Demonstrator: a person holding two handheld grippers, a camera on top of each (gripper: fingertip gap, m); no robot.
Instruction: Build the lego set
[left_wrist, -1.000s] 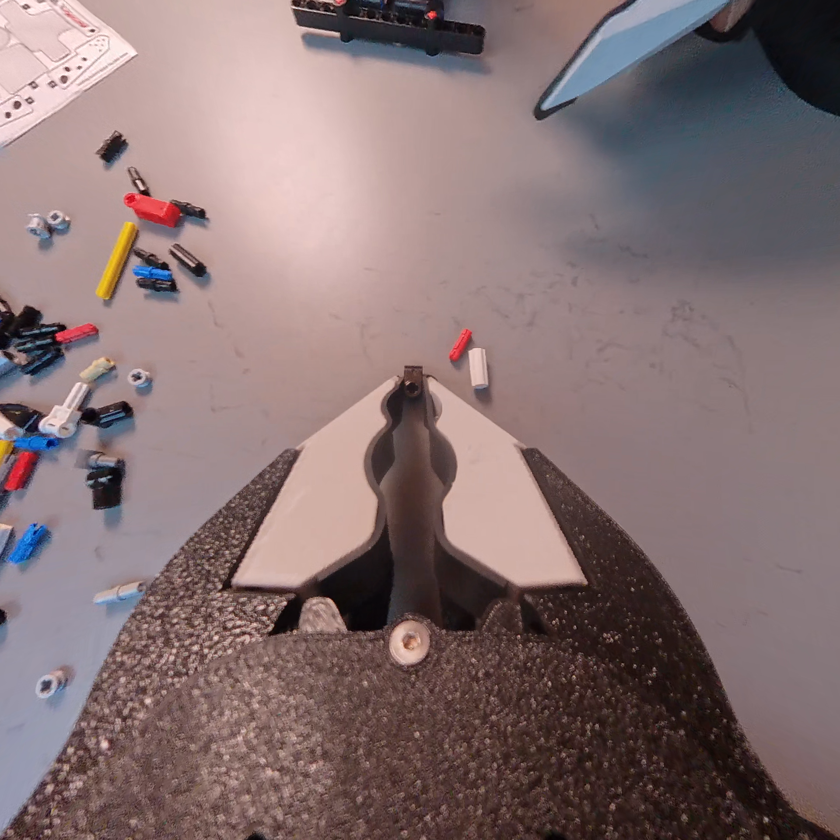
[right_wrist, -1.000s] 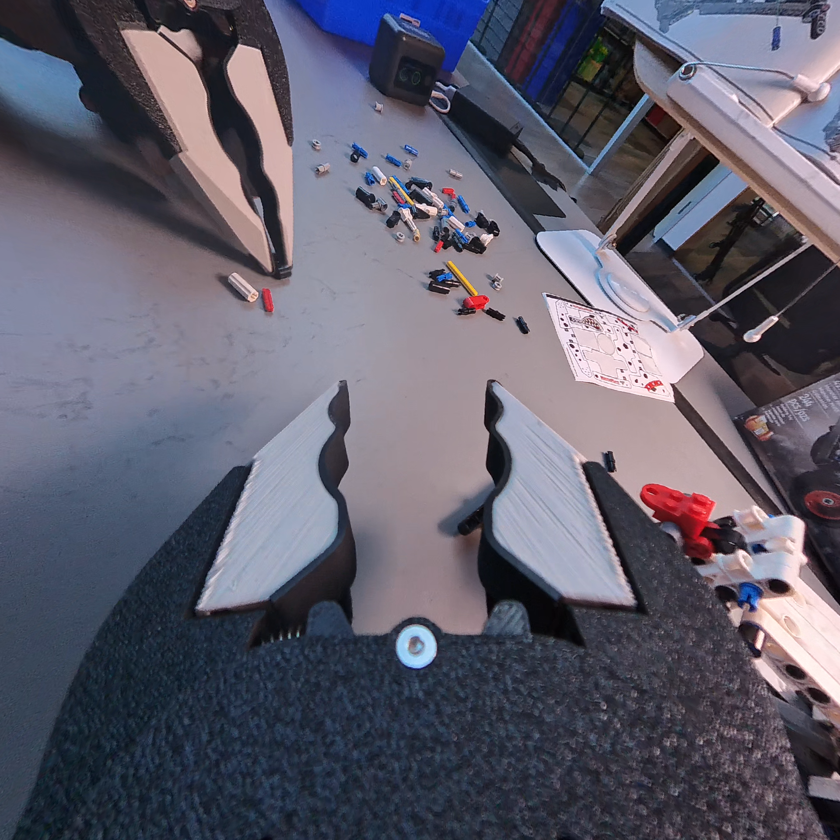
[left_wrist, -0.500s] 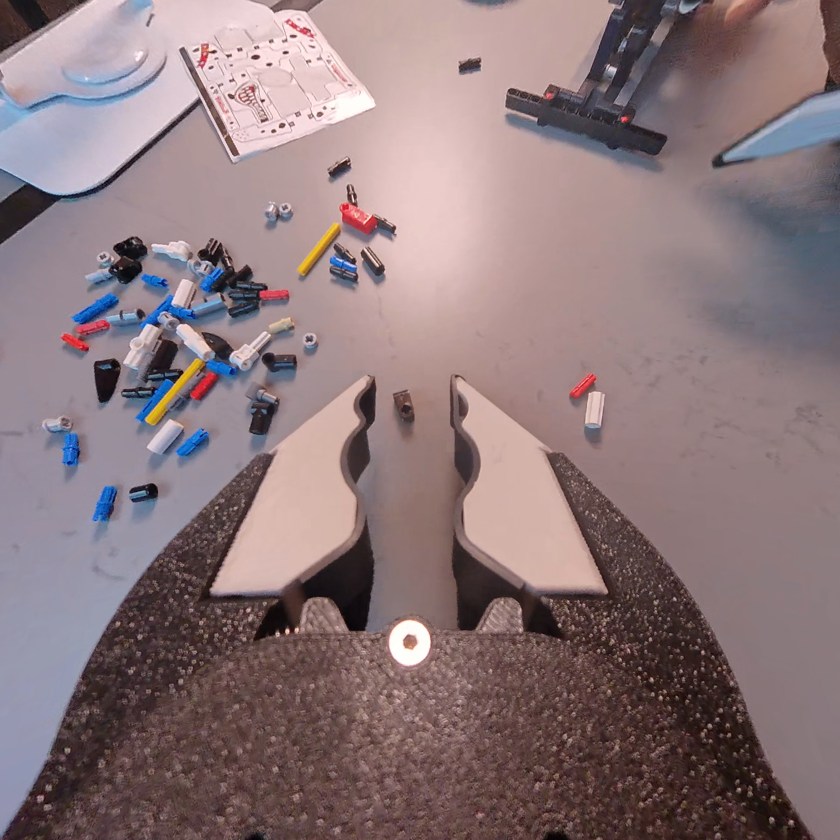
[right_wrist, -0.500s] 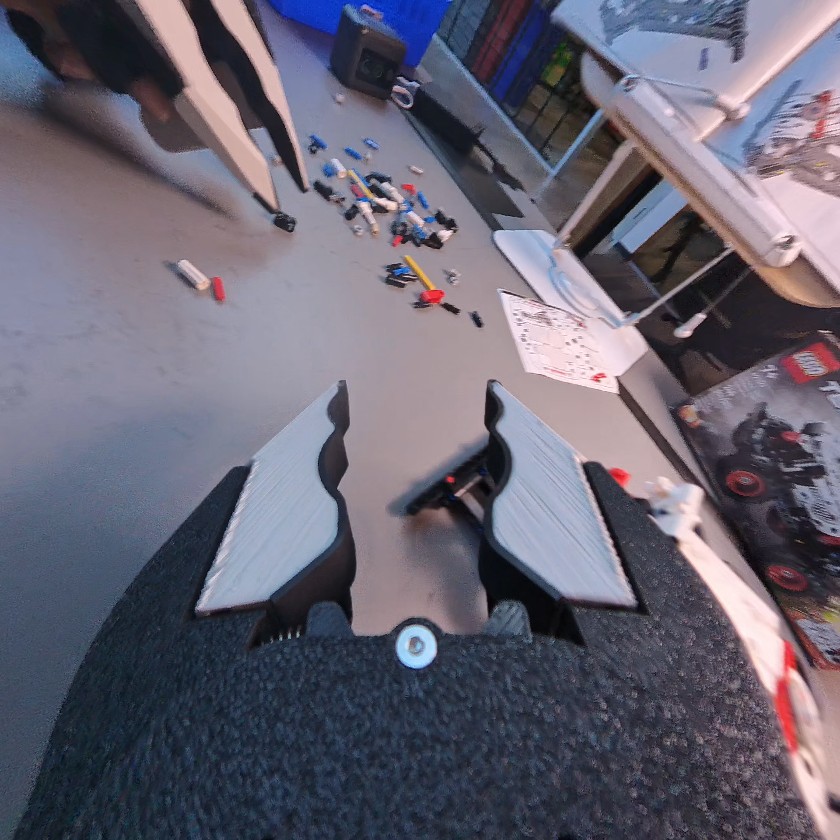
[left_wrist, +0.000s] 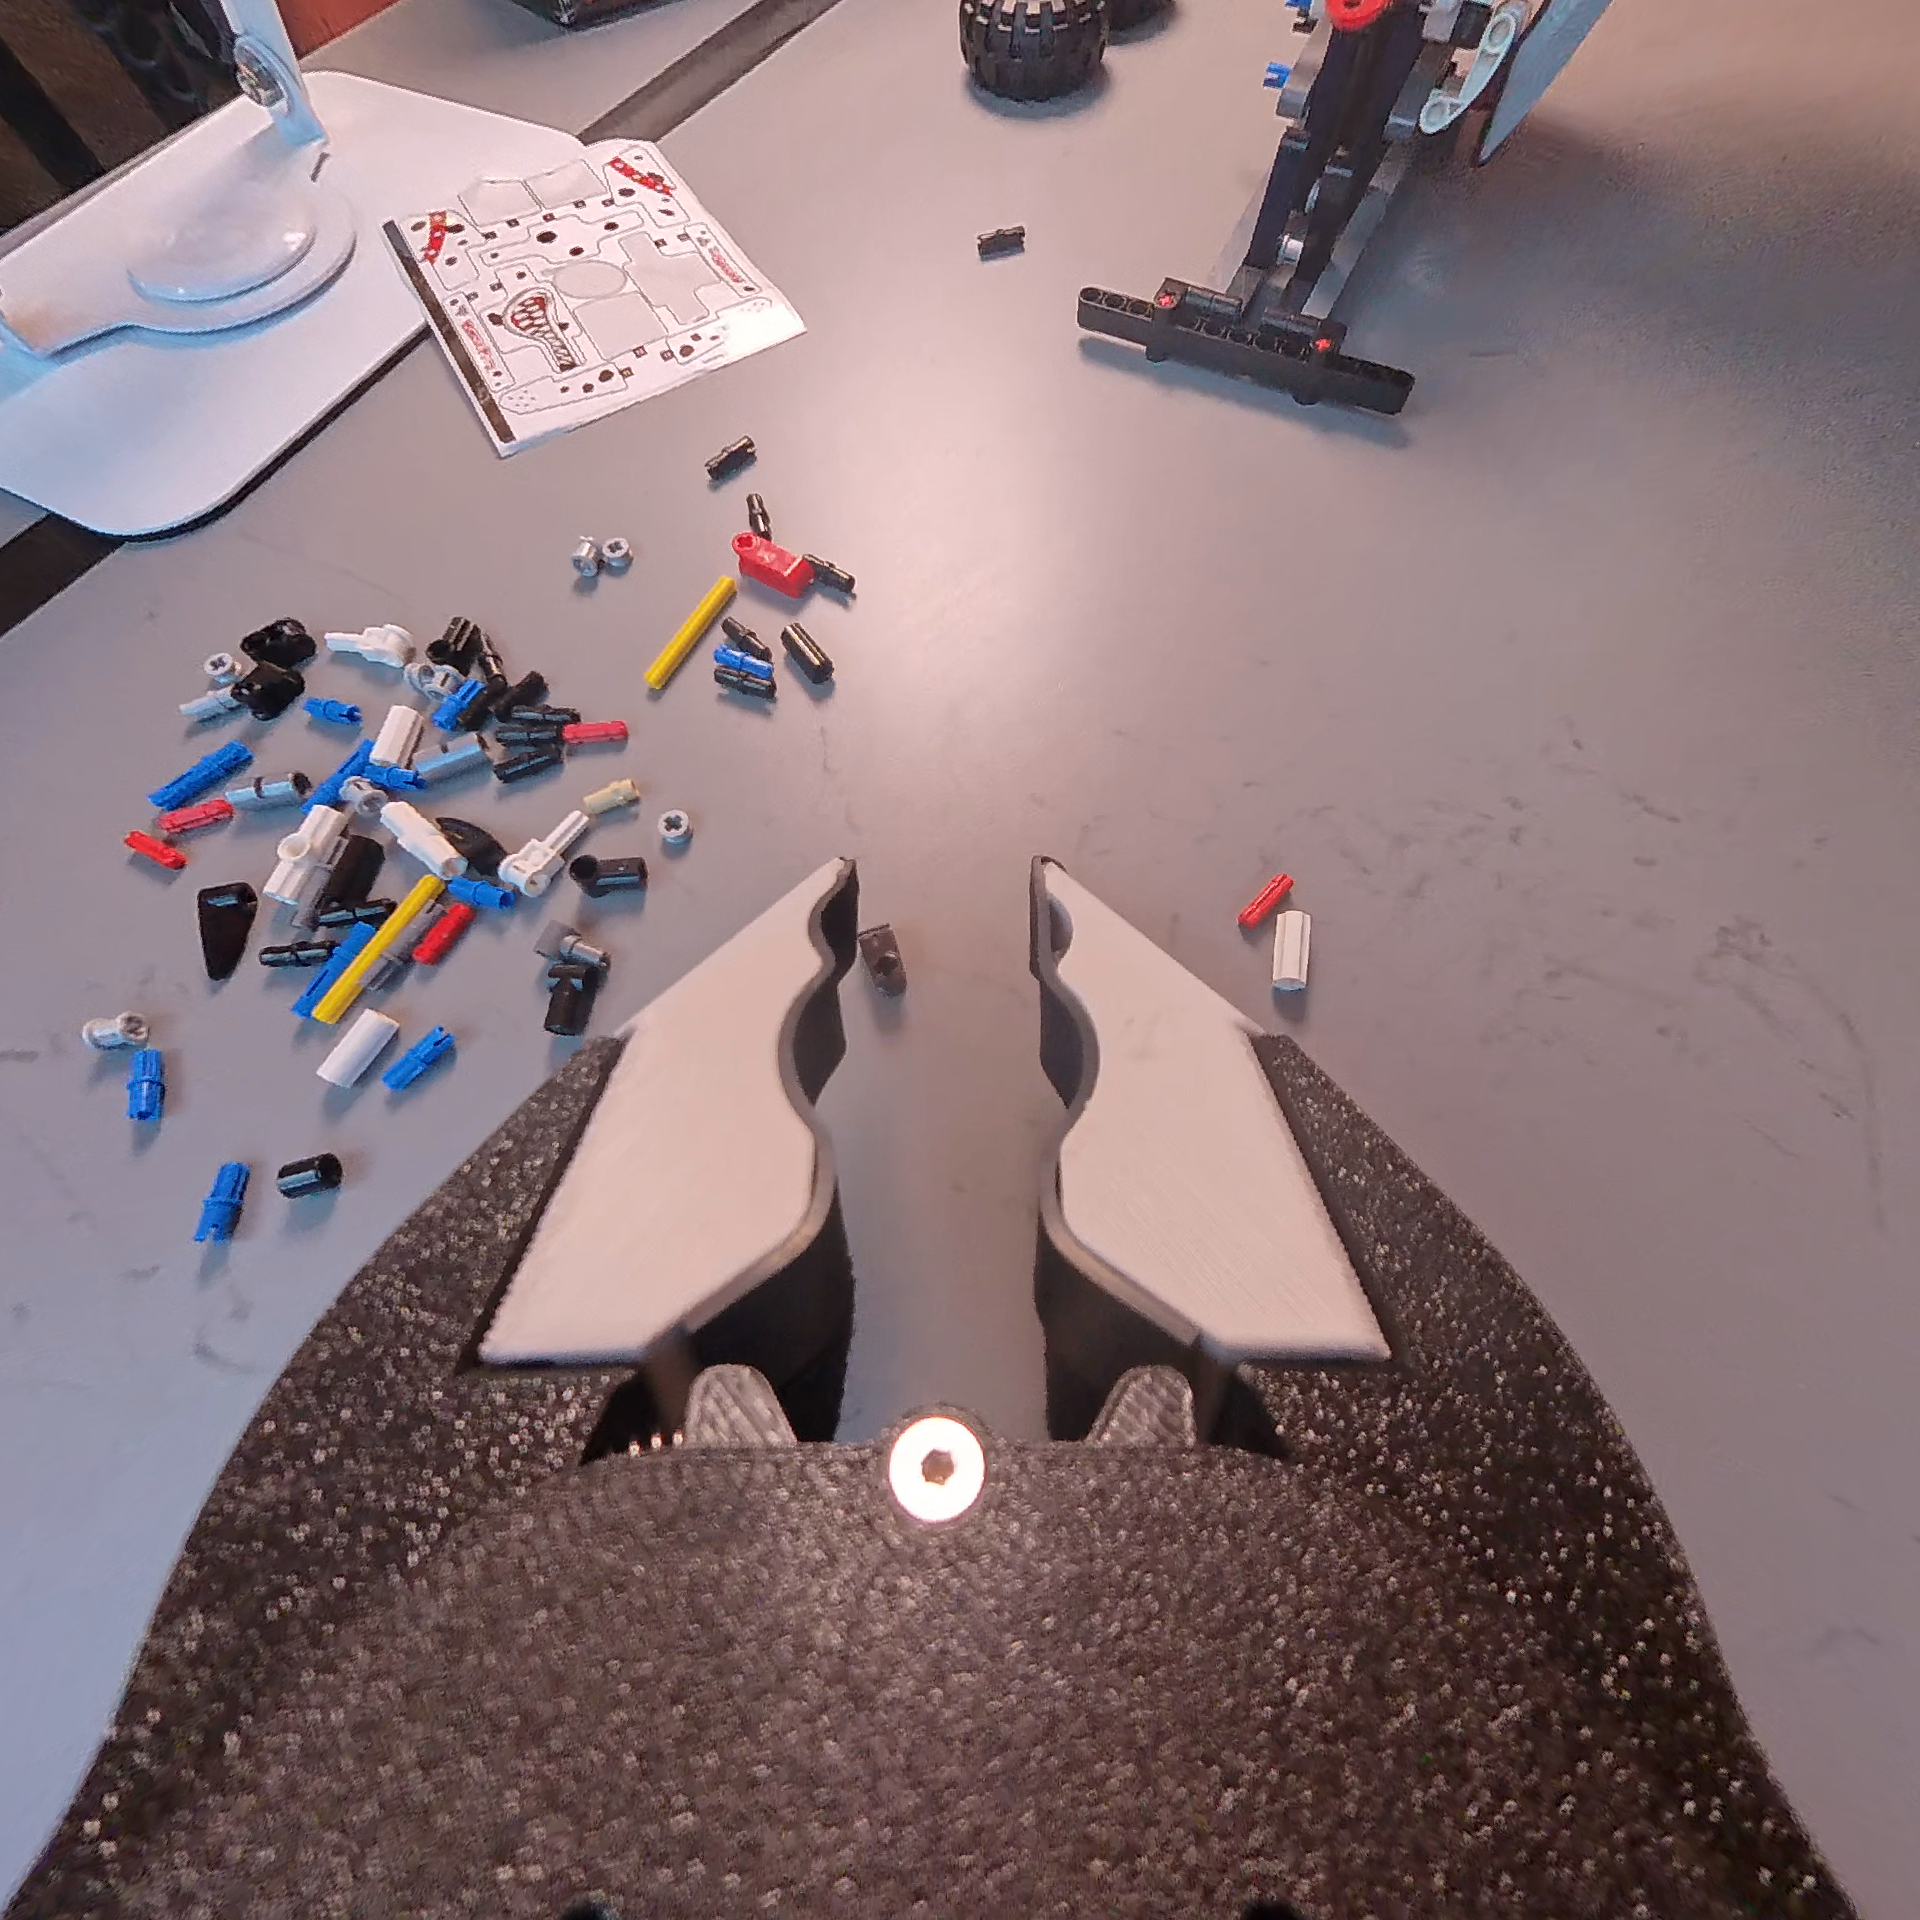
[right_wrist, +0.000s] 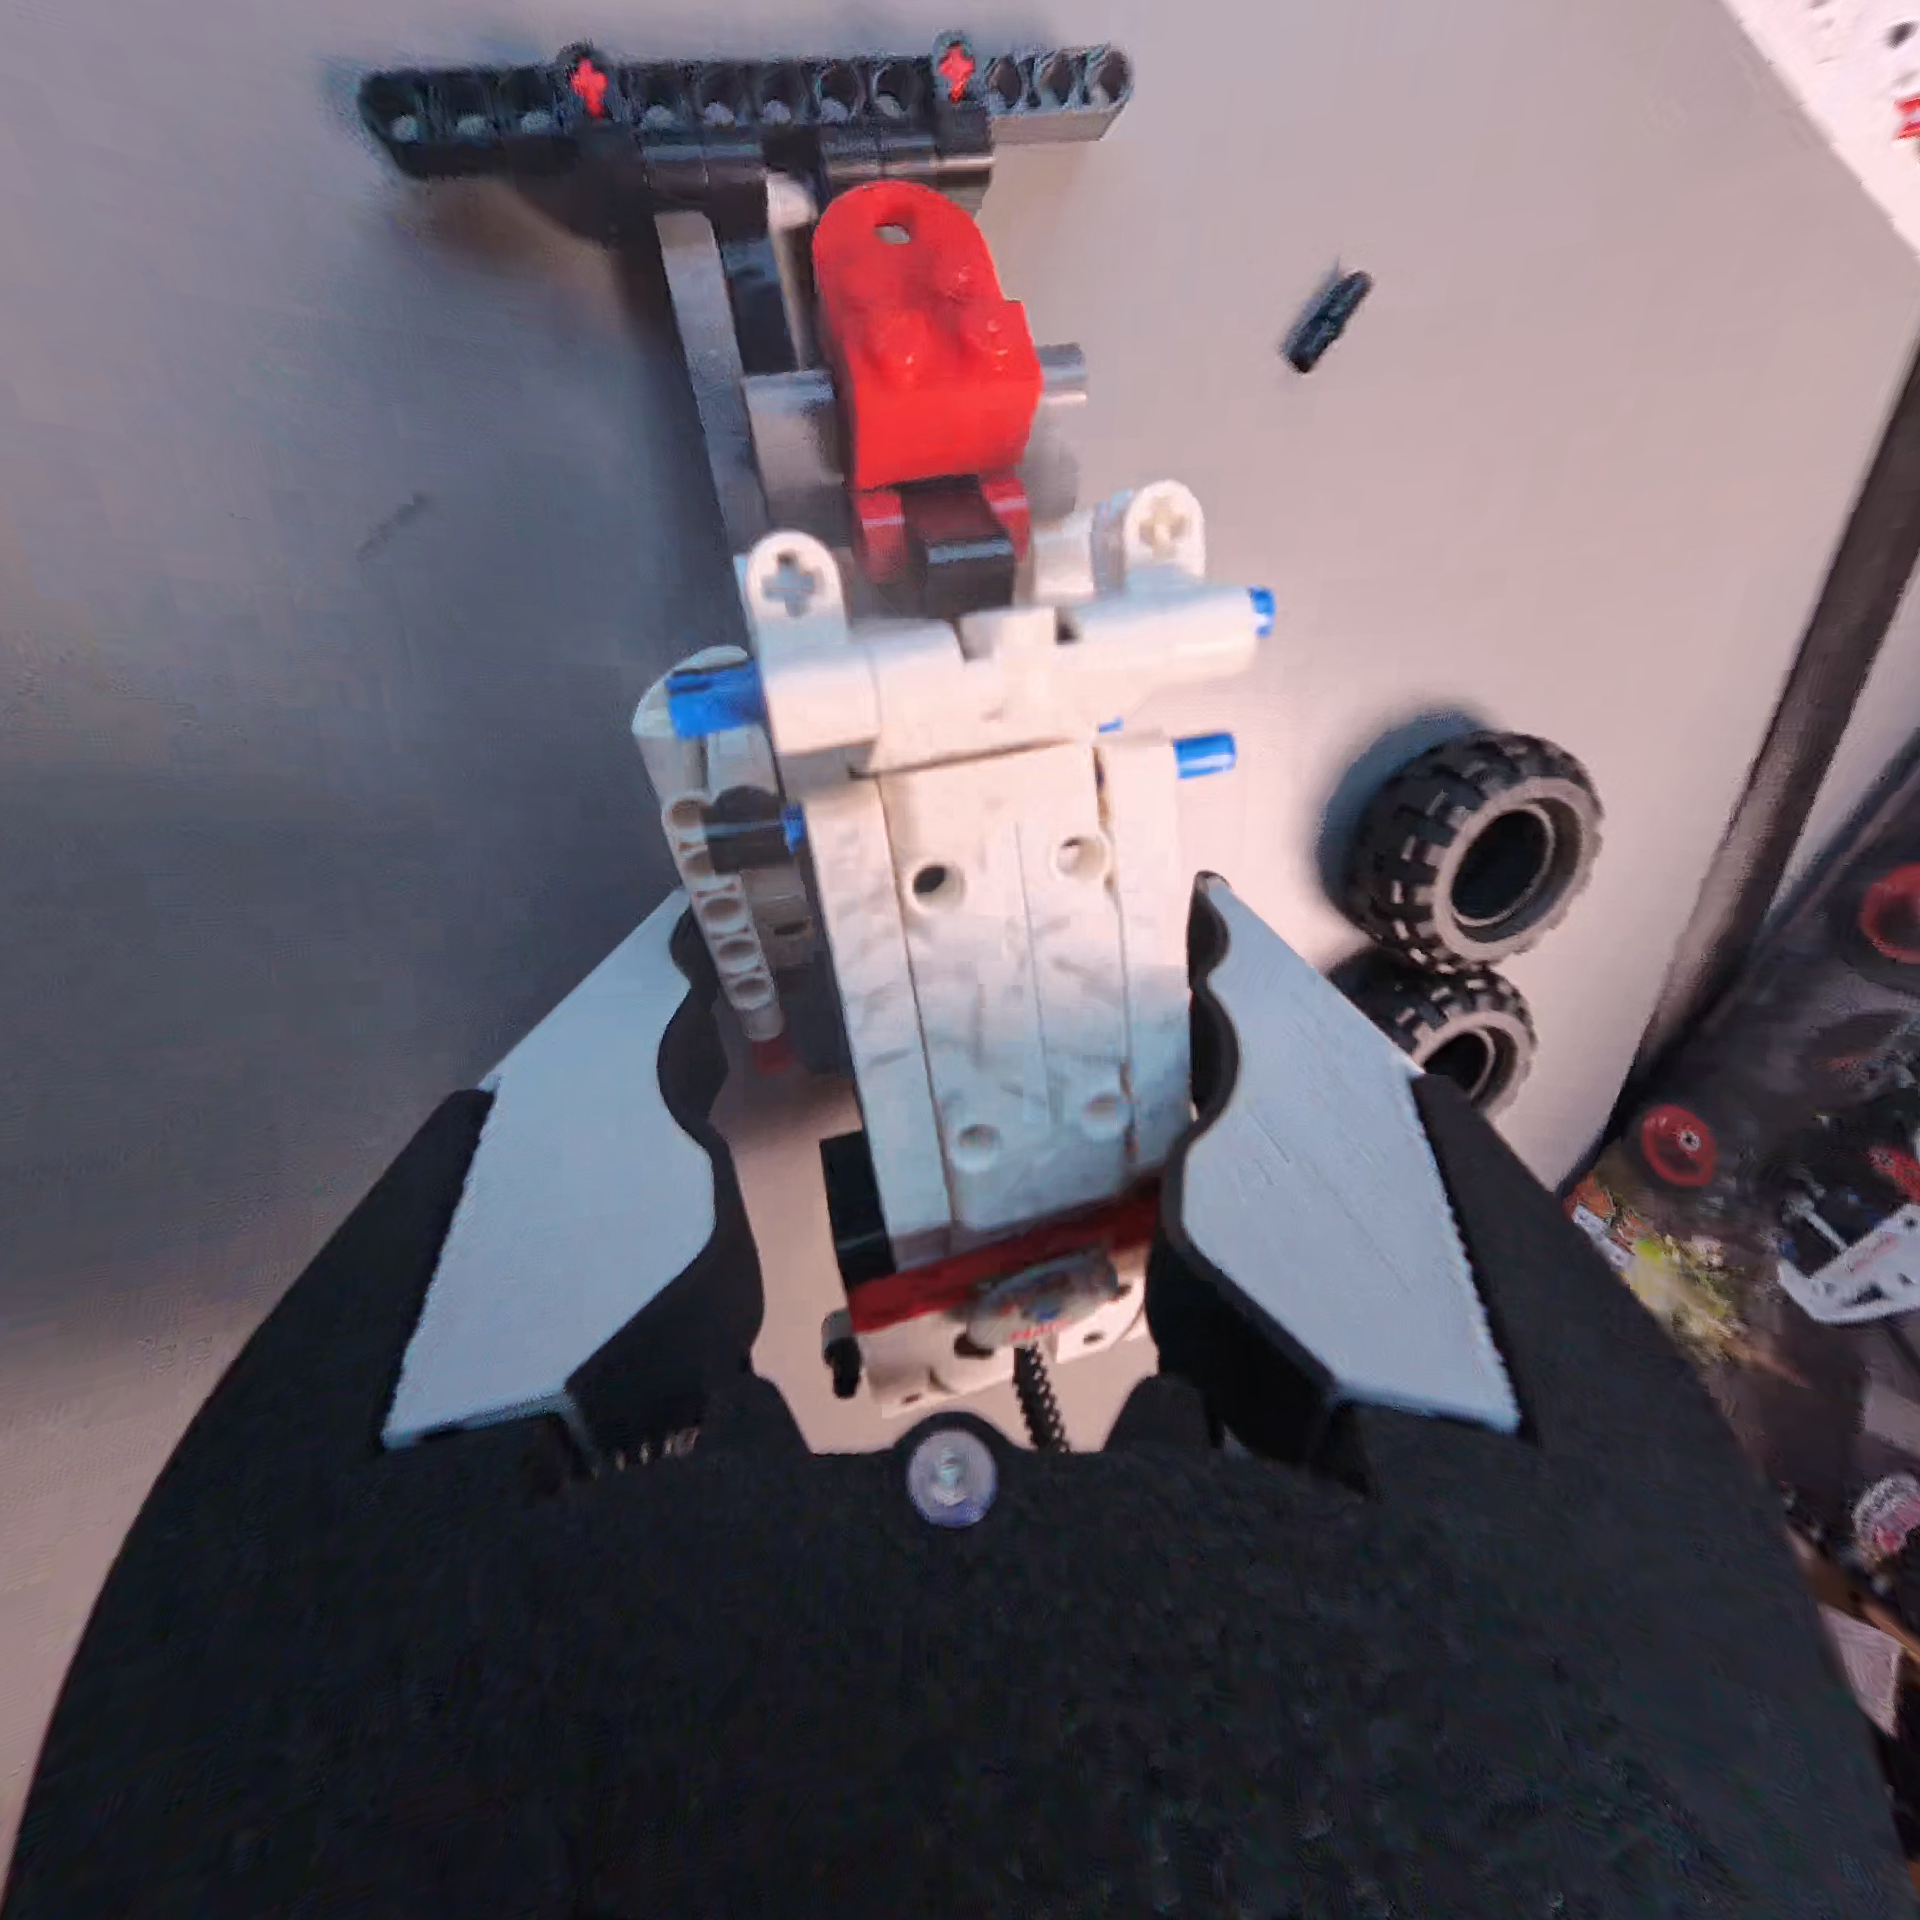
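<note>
My left gripper (left_wrist: 943, 883) is open and empty above the grey table (left_wrist: 1455, 831). A small black connector (left_wrist: 881, 956) lies on the table between its fingers, close to the left fingertip. A red pin (left_wrist: 1264, 899) and a white cylinder (left_wrist: 1290, 948) lie just to the right. The part-built model (right_wrist: 997, 935), with a white body, a red top piece and a long black beam (right_wrist: 748, 104), stands on the table; in the left wrist view it is at the far right (left_wrist: 1247, 343). My right gripper (right_wrist: 940, 904) is open, its fingers on either side of the white body.
A pile of loose small parts (left_wrist: 395, 831) lies left of my left gripper, with a sticker sheet (left_wrist: 592, 291) and a white lamp base (left_wrist: 156, 343) beyond. Two black tyres (right_wrist: 1475, 842) lie right of the model, with a black pin (right_wrist: 1325, 317) farther off. The left gripper's tips are roughly 30 cm from the right gripper's. My left gripper's tips are some 6 cm from the white cylinder (left_wrist: 1290, 948). The red pin (left_wrist: 1264, 899) lies some 6 cm from my left tips, 30 cm from my right tips.
My left gripper opened, let the black connector drop onto the table and drew back. My right gripper swung over to the model, opened wider and now straddles its white body.
</note>
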